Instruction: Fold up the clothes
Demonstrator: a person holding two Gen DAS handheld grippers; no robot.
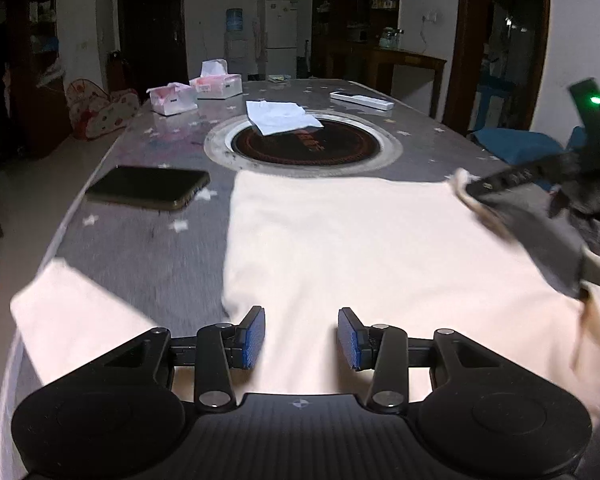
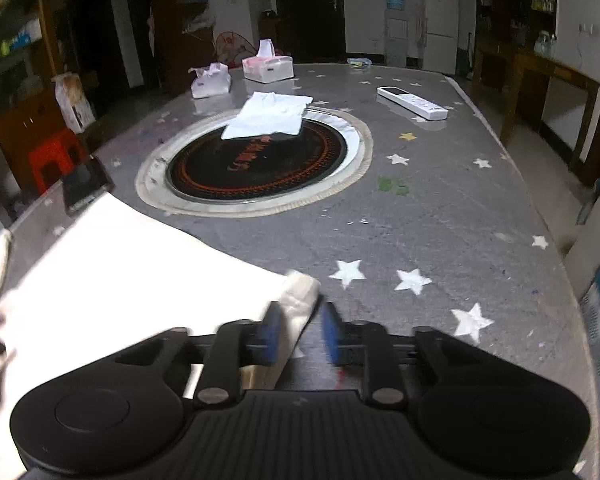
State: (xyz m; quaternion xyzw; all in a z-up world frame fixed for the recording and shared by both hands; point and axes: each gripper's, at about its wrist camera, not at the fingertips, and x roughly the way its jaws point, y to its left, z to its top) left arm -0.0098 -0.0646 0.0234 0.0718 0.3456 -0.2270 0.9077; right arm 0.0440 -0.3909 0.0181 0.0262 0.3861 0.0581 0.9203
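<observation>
The cream shirt [image 1: 340,248] lies flat on the table [image 1: 148,248] right under the left gripper [image 1: 301,338], whose fingers are spread wide, while the right gripper [image 2: 299,332], partly spread, has the shirt's far corner [image 2: 300,292] between its fingers.

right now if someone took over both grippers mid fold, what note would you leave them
Left gripper: open, empty, over the near part of the cream garment.
Right gripper: jaws apart around the garment's rolled corner; blur hides whether the pads touch it.
The garment lies mostly flat on the table, one flap lying off to the left. A phone sits just beyond it.
Done: spread out. Left: every fold; none is visible yet.
</observation>
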